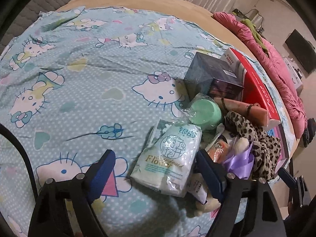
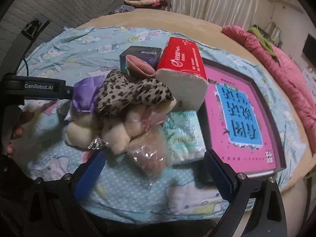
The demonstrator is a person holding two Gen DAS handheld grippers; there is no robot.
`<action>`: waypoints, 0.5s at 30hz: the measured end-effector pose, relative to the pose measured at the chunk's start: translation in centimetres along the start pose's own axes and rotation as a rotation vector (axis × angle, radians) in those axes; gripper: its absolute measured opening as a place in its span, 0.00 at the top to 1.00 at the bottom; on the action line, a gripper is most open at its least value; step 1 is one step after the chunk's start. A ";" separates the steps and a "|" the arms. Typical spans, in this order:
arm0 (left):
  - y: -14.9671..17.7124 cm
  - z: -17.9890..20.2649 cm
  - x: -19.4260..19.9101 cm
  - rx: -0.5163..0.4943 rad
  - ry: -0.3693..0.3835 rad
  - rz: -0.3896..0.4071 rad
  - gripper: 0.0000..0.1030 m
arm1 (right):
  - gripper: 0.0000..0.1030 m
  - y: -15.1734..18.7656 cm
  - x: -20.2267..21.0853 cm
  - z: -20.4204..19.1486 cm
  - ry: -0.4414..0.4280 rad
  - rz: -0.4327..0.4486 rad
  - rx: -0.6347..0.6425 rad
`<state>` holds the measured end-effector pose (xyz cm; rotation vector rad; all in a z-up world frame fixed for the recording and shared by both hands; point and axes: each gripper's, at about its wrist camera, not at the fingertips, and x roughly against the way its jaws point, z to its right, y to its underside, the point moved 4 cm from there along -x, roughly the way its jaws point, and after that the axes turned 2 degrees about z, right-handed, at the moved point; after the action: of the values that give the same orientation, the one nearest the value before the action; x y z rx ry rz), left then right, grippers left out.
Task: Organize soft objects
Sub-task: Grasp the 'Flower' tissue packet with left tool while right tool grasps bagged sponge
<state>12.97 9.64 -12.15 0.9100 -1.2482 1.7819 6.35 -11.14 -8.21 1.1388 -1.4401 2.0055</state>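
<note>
- Pile of mixed stuff sat on the cartoon-cat bedsheet (image 1: 79, 75): tissue pack (image 1: 169, 158), leopard scarf (image 2: 130, 96), plush toys (image 2: 102, 128), purple ribbon (image 2: 86, 94), all touching or overlapping.
- Left gripper (image 1: 156, 167) was wide open, holding nothing, jaws either side of the tissue pack.
- Right gripper (image 2: 156, 169) was also wide open and empty, facing a clear-wrapped brown item (image 2: 152, 158) at the pile's near edge.
- Risk: closing on slick plastic wrap could slip or crush.
- Risk: the scarf draped over the plush could drag them along.
- Risk: the red tissue block (image 2: 181, 73) leaned on the pile and could topple onto the pink book (image 2: 243, 110).
</note>
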 end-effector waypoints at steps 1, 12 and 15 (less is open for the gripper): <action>0.0 0.0 -0.1 0.001 0.008 -0.004 0.22 | 0.08 0.0 -0.3 -0.1 0.005 -0.006 0.013; -0.5 0.5 -1.9 0.013 0.069 -0.041 0.45 | 0.49 0.3 -1.7 -0.8 -0.045 -0.056 0.059; -0.5 0.3 -1.7 0.041 0.107 -0.026 0.49 | 0.54 0.4 -1.2 0.1 -0.100 -0.051 -0.003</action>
<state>14.26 9.12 -13.34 0.8384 -1.1313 1.8172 6.73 -11.22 -9.40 1.2776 -1.4465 1.9357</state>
